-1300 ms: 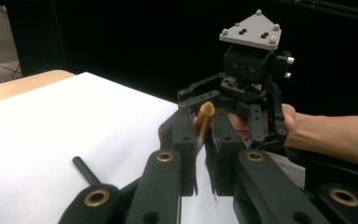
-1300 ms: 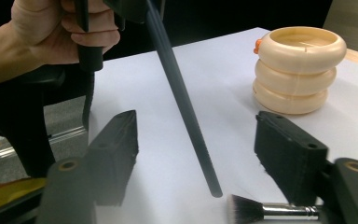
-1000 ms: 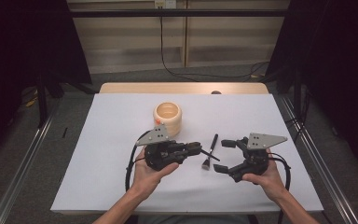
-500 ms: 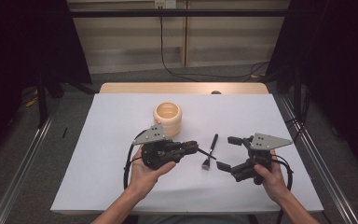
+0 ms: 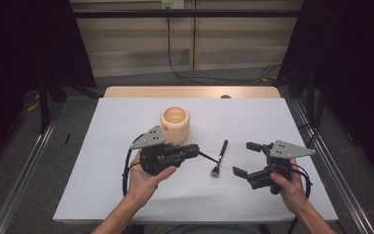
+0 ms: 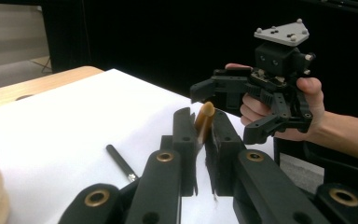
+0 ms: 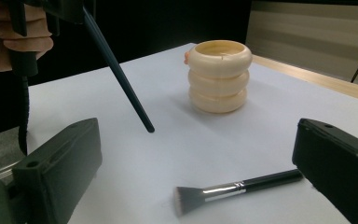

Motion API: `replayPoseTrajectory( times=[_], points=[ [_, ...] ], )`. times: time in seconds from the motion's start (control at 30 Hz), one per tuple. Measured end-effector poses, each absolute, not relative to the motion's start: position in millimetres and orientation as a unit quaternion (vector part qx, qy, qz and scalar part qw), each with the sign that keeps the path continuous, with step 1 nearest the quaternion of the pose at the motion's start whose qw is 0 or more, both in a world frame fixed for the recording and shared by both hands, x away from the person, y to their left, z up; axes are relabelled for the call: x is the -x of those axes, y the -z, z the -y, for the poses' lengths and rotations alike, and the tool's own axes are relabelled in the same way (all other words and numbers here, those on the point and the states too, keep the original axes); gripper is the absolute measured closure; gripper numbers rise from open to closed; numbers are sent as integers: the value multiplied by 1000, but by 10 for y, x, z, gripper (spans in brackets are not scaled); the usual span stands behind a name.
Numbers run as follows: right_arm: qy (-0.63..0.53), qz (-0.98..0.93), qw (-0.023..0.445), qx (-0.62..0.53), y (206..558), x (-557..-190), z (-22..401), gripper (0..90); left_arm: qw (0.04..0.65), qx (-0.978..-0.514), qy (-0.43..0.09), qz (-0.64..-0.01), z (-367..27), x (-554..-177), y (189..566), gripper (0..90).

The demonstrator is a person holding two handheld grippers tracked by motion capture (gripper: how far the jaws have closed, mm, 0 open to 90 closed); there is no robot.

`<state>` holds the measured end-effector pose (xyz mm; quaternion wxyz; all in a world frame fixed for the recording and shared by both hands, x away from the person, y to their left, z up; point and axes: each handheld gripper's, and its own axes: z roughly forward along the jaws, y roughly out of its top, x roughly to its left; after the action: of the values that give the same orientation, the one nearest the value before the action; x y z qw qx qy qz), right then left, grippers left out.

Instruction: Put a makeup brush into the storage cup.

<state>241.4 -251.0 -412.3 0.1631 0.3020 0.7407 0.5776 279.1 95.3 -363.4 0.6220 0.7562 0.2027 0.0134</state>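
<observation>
The left gripper holds a thin dark brush pinched between its fingers, with a tan tip poking out above them in the left gripper view and the dark handle slanting down toward the middle of the table without touching it. The right gripper hovers near the table's right edge with its fingers spread wide and nothing between them. A flat makeup brush lies on the white cover between the two grippers, bristles toward the near edge. The cream ribbed holder stands behind the left gripper, toward the far edge. The held brush is gripped close to one end, so it could pivot or slip; swinging it toward the holder carelessly might tip the light holder over.
</observation>
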Motion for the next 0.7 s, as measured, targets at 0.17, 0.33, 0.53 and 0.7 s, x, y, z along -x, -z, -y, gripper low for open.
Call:
replayPoseTrajectory(
  times=[0.17,0.33,0.53,0.7],
  points=[
    [-571,-743,171,-304,4123,-2350,2546,7,622,-755,-17,-206,-1015,-2799,3602,836],
    [-568,-743,174,-308,4133,-2321,2585,9,621,-754,-24,-213,-1070,-2802,3582,836],
    [-564,-740,185,-316,4129,-2275,2627,18,622,-751,-32,-221,-1172,-2831,3547,836],
    [-566,-735,188,-322,4128,-2193,2657,16,623,-748,-41,-227,-1237,-2866,3532,836]
  ],
)
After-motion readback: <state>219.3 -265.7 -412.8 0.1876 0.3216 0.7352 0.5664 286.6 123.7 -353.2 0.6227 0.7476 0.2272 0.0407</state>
